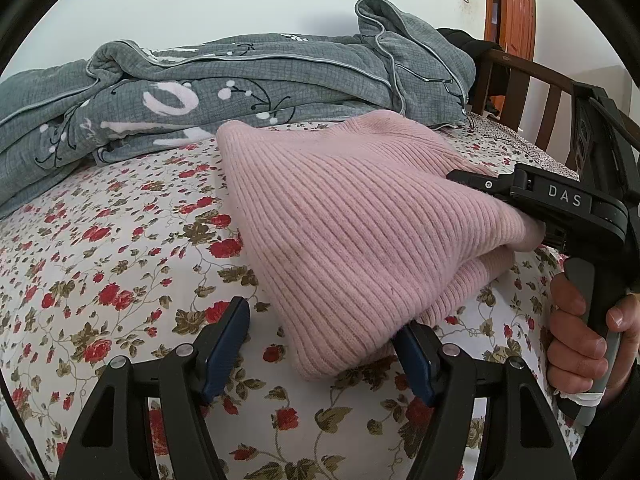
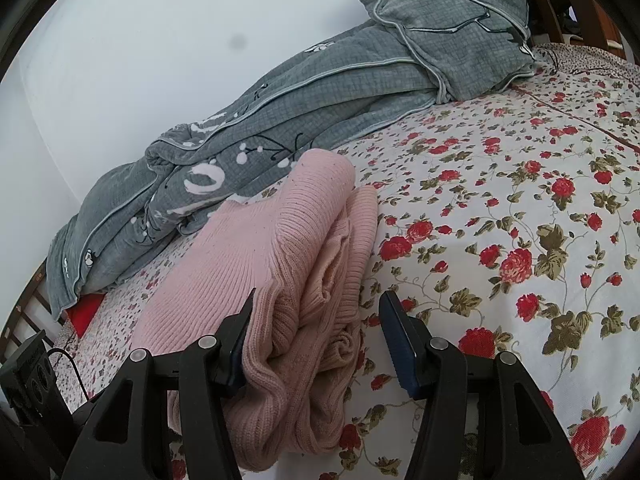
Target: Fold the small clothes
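A pink ribbed knit sweater (image 1: 352,232) lies folded in layers on the floral bedsheet (image 1: 120,248). My left gripper (image 1: 320,340) is open at the sweater's near corner, with the corner lying over its right finger. My right gripper (image 2: 316,340) is open, its jaws standing around the sweater's folded end (image 2: 296,288). In the left wrist view the right gripper (image 1: 532,208) shows at the sweater's right edge, held by a hand (image 1: 580,340).
A rumpled grey quilt (image 1: 224,88) lies along the wall behind the sweater, also seen in the right wrist view (image 2: 320,92). A wooden bed rail (image 1: 532,84) and an orange door (image 1: 516,4) stand at the right. Floral sheet (image 2: 520,200) spreads right of the sweater.
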A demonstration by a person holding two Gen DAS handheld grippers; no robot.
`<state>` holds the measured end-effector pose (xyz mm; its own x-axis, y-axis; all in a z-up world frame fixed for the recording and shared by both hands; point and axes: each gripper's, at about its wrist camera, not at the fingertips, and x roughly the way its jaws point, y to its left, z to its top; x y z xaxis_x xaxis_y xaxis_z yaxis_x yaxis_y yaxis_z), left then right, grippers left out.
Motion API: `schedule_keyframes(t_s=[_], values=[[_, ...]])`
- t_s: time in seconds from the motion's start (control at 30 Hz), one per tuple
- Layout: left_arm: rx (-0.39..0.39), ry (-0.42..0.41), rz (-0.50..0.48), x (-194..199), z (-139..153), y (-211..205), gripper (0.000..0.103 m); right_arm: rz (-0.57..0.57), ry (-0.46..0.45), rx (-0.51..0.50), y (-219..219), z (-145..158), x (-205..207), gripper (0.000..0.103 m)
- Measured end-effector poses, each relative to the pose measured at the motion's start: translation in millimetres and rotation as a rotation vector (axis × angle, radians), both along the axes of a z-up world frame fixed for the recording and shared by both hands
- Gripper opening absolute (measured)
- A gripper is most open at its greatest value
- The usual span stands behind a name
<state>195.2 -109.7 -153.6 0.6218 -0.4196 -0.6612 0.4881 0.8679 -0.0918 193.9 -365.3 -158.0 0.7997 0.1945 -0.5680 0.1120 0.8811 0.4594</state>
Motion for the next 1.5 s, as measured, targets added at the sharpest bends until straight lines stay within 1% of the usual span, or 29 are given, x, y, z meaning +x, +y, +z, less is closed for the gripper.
schedule_keyframes(t_s=[0.17,0.23,0.33,0.37,0.4,0.43,0.47,0.5,0.6,0.67,0.77,0.8,0.9,1.0,1.07,1.1,1.17,1.2,1.23,1.27,1.33,1.37,1.4,1.43,1.5], values=[[0.002,-0.009,0.001,-0.7,0.5,-0.1,0.069,0.0,0.0,0.0,-0.4,0.3,0.2,0.056],[0.002,-0.015,-0.002,-1.9,1.1,-0.6,0.067,-0.001,0.0,-0.002,-0.2,0.2,0.0,0.056],[-0.007,-0.034,-0.013,-5.5,3.3,0.1,0.056,-0.004,-0.001,-0.01,1.7,-0.8,-1.1,0.056],[-0.015,-0.047,-0.02,-7.5,4.6,0.9,0.048,-0.005,0.0,-0.011,2.0,-0.8,-1.2,0.056],[-0.021,-0.066,-0.017,-9.7,6.1,2.1,0.044,-0.006,0.0,-0.013,2.2,-0.8,-1.1,0.056],[-0.028,-0.082,-0.014,-11.6,7.5,3.5,0.042,-0.006,0.0,-0.014,2.6,-0.7,-1.4,0.056],[-0.035,-0.092,-0.013,-12.9,8.3,4.6,0.036,-0.007,0.001,-0.015,2.7,-0.7,-1.3,0.056],[-0.051,-0.102,-0.009,-13.9,9.7,7.0,0.034,-0.007,0.002,-0.013,3.0,-1.1,-1.8,0.056],[-0.108,-0.096,0.0,-12.1,11.5,13.4,0.031,-0.007,0.005,-0.012,2.8,-0.6,-0.7,0.056],[-0.127,-0.081,0.007,-9.7,10.9,15.3,0.031,-0.006,0.006,-0.013,3.0,-0.4,-0.7,0.057],[-0.103,-0.094,0.013,-11.6,10.2,10.3,0.032,-0.004,0.008,-0.014,2.4,-0.5,-0.1,0.057],[-0.086,-0.097,0.018,-11.6,9.6,7.8,0.036,-0.003,0.009,-0.013,2.2,-0.7,-0.5,0.057],[-0.044,-0.091,0.028,-9.0,8.3,1.6,0.04,-0.002,0.011,-0.006,1.3,-0.9,0.2,0.057],[-0.045,-0.068,0.064,-2.5,8.2,-2.2,0.044,-0.003,0.011,-0.011,1.5,-0.8,0.5,0.057],[-0.069,-0.06,0.096,0.2,8.9,-2.3,0.04,-0.004,0.011,-0.013,2.0,-0.6,1.4,0.057],[-0.082,-0.074,0.103,-1.8,10.4,-1.1,0.031,-0.003,0.012,-0.013,1.7,-0.8,1.5,0.057],[-0.126,-0.111,0.111,-7.9,15.9,5.7,0.021,0.005,0.013,-0.009,-0.2,-0.3,3.0,0.057],[-0.155,-0.126,0.119,-10.5,19.0,12.3,0.018,0.012,0.008,0.001,-2.4,0.4,3.2,0.057],[-0.19,-0.123,0.122,-11.0,20.5,20.1,0.017,0.016,0.005,0.01,-4.0,0.7,3.4,0.057],[-0.204,-0.11,0.124,-9.8,19.7,24.4,0.017,0.019,0.002,0.019,-5.0,0.8,3.3,0.057],[-0.208,-0.064,0.126,-3.1,13.7,31.9,0.016,0.025,0.006,0.002,-1.5,0.7,4.1,0.057],[-0.217,-0.046,0.129,-1.0,11.7,35.1,0.016,0.035,0.009,-0.025,3.4,1.6,4.6,0.057],[-0.224,-0.026,0.126,0.1,10.4,37.4,0.016,0.042,0.002,-0.08,11.9,4.3,4.2,0.057],[-0.222,-0.015,0.122,0.5,9.8,37.9,0.016,0.042,-0.006,-0.113,16.8,6.5,3.8,0.056],[-0.195,0.0,0.101,-2.5,7.7,34.8,0.018,0.041,-0.021,-0.165,25.1,9.6,0.7,0.056]])
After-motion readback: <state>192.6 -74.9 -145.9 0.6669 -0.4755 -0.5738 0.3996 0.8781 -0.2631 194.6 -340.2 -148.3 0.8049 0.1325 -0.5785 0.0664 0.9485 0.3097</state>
